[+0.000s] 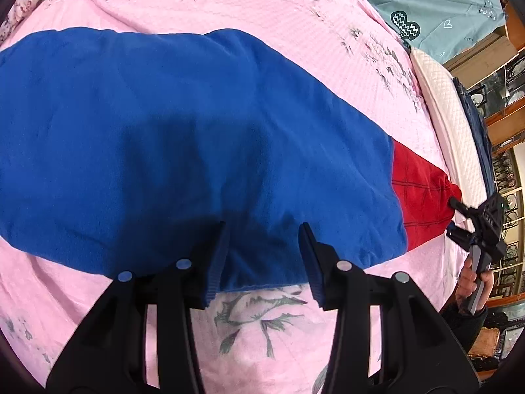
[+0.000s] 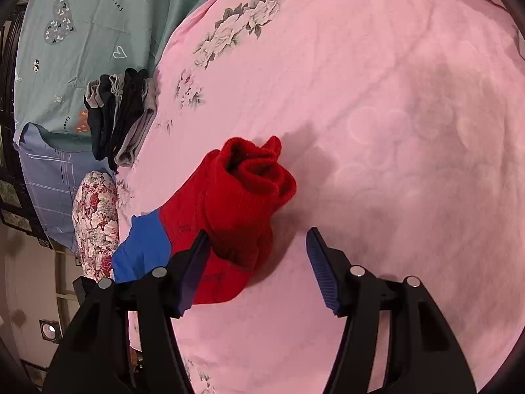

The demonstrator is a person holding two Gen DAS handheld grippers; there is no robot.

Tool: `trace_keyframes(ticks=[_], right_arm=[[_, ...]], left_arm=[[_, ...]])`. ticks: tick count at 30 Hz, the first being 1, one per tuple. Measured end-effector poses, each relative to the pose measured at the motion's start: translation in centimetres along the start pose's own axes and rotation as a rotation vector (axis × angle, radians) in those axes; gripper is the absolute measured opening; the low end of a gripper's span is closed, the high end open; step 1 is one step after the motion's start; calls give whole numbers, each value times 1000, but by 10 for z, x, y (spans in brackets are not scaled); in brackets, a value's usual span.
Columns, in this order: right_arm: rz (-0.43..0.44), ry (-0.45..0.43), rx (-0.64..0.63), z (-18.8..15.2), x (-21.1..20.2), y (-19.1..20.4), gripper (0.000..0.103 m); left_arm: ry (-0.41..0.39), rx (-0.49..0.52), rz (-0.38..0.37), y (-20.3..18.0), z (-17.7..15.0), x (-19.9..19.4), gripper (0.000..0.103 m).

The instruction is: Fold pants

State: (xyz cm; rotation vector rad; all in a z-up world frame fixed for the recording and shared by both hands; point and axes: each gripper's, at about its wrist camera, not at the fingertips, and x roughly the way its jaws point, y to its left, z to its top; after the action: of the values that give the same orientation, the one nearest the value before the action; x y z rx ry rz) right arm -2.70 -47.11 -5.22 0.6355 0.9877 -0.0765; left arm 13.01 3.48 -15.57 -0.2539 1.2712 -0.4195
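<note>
Both tongs (image 1: 262, 256) (image 2: 256, 262) gape beside pants (image 1: 197, 138).

A: Where does the left wrist camera look from?
B: Close above the near edge of the pants (image 1: 197, 138), facing across the bed (image 1: 344, 49).
A: And the right?
B: Low at the red cuff (image 2: 252, 180), facing along the bed.
A: What's shared?
B: The cuff, pink bedspread and folded dark clothes (image 2: 118, 115).

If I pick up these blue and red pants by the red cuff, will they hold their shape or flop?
Probably flop: the pants lie slack and wrinkled on the bedspread. The red cuff is bunched, so it likely crumples. The fleecy-looking cloth should grip well, not slip.
</note>
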Motion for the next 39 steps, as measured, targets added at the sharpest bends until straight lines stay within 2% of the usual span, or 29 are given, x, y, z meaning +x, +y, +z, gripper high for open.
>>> trace_keyframes(ticks=[2,5,7,14,16,17,19,22,25,27,28,31,34,36,38,39], right_arm=[[12,13,-12,9,8,4,62],[103,72,34,20,25,2,62],[131,86,54,23,26,0,62],[152,75,43,18,17,-7,57],[138,63,36,21,22,-3,55],[132,58,29,22,25,0,52],[127,60,27,21,32,5,36],[98,15,18,16,27,9,28],[86,-42,-35,9,8,28,27],[65,-74,-105,3,-4,47,27],[52,-83,-135,0,-8,56,27],[25,-94,-188,-7,-13,73,27],[32,-100,-207,-10,-15,81,27],[33,-101,-216,-11,-15,84,27],[40,-84,-222,-13,-11,88,27],[29,-87,-236,-14,-10,93,27]], left_arm=[[2,4,6,-1,0,0,45],[-1,1,-8,2,0,-1,45],[0,-3,-28,4,-1,-2,45],[15,12,-54,1,5,0,45],[34,17,-108,-11,8,1,45],[37,27,-122,-19,9,1,45],[36,74,-120,-45,14,2,45],[40,161,-125,-93,21,10,45],[35,260,-117,-145,24,25,33],[52,299,-119,-174,23,41,15],[63,307,-130,-183,22,48,12],[75,344,-108,-203,11,69,8],[106,345,-70,-205,5,94,8],[81,367,-56,-204,0,91,8],[97,364,-101,-201,-2,80,8],[75,359,-125,-194,-2,66,8]])
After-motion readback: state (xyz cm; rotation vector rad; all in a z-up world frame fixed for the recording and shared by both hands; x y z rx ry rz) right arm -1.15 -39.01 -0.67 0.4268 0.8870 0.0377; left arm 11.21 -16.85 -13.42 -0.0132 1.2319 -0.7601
